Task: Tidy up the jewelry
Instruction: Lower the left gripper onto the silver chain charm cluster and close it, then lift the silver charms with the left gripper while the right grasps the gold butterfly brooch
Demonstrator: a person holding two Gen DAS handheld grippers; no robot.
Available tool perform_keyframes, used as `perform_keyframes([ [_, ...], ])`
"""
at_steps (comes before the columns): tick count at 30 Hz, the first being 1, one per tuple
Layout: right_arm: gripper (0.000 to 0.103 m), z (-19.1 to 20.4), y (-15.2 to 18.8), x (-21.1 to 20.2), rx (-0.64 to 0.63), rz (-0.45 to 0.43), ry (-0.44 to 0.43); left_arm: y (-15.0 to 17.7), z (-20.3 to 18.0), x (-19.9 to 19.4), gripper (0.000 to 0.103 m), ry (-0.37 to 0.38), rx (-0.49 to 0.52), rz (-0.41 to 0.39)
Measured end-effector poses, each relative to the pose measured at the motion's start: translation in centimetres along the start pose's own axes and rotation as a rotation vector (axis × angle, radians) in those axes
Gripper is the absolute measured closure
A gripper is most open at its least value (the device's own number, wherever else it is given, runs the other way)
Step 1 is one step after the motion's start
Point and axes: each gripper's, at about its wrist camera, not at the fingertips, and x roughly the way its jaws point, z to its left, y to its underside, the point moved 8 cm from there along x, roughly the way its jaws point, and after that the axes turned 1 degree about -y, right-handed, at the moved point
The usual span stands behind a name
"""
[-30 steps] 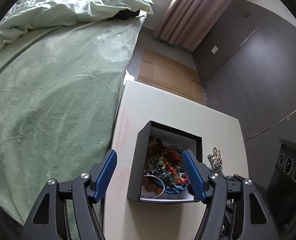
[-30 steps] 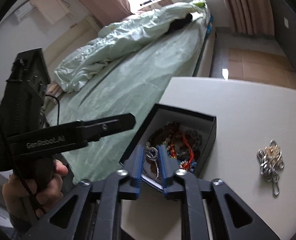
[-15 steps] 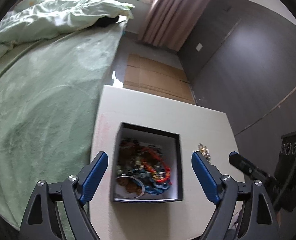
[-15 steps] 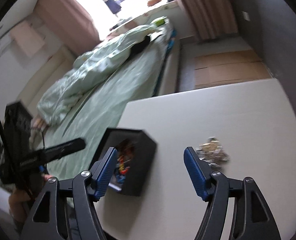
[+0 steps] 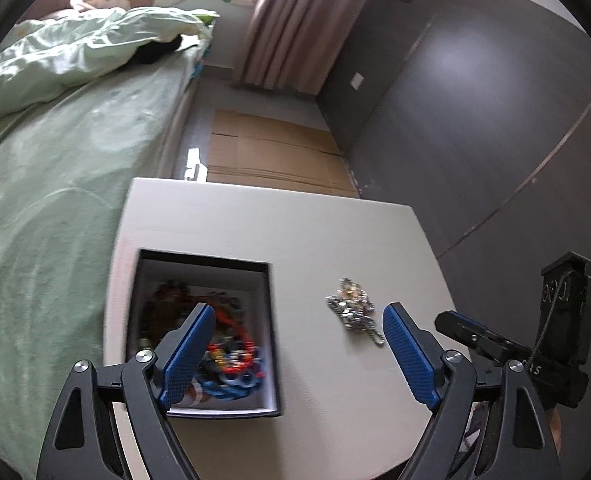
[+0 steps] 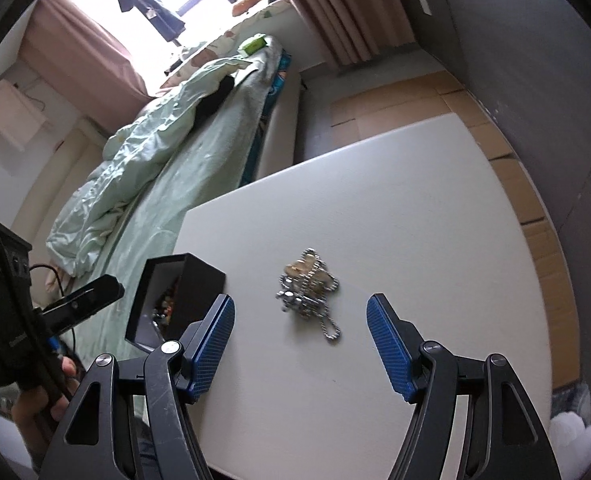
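Jewelry on white table beside green bed

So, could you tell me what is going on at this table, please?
A person holds a gripper in each hand, sorting jewelry. The right gripper, whose jaws have just been opening, now stands open and empty, pointed at the silver chain on the white table. The left gripper is open too, near the black box of beads.

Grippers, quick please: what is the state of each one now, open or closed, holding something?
Left gripper: open, holding nothing.
Right gripper: jaws have just been opening, now open and empty, the silver chain ahead.
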Motion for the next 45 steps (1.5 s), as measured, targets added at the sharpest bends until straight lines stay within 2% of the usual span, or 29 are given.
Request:
perform_keyframes([
  [6,0.034,-1.8,-0.1,-0.8,0.042,-0.009,0.012,0.2,-2.3,1.6,0.023,0.035,0.033,0.024],
  [16,0.034,-4.7,-0.3,-1.8,0.103,-0.025,0.054,2.0,-5.9,6.1,0.028,0.064,0.074,0.132],
  [21,0.034,-5.9,-0.7,-3.0,0.131,-0.060,0.055,3.0,-6.1,9.0,0.036,0.051,0.059,0.189],
  [26,0.034,-6.7,-0.5,-2.9,0.131,-0.049,0.064,3.7,-6.1,11.3,0.037,0.021,0.079,0.207],
  [32,0.034,-6.8,-0.5,-2.8,0.127,-0.040,0.063,3.9,-6.2,13.0,0.044,-0.039,0.122,0.215],
  [33,0.034,-6.8,-0.5,-2.7,0.126,-0.038,0.062,3.9,-6.3,13.0,0.048,-0.054,0.135,0.208],
  [34,0.034,-6.8,-0.5,-2.7,0.125,-0.037,0.062,4.0,-6.2,13.0,0.063,-0.069,0.139,0.202],
  [35,0.034,-6.7,-0.6,-2.6,0.124,-0.034,0.061,3.9,-5.9,13.0,0.070,-0.093,0.141,0.192],
  [36,0.034,-6.7,-0.5,-2.5,0.123,-0.033,0.060,3.9,-5.9,13.0,0.080,-0.057,0.119,0.199],
  [37,0.034,-6.5,-0.5,-2.4,0.121,-0.031,0.059,4.0,-6.0,13.2,0.083,-0.021,0.096,0.216],
  [39,0.034,-6.0,-0.6,-2.0,0.112,-0.025,0.052,4.0,-6.0,13.0,0.083,-0.030,0.109,0.212],
  [45,0.034,-5.3,-0.4,-0.8,0.092,0.006,0.040,2.2,-6.3,10.2,0.083,-0.006,0.113,0.131],
])
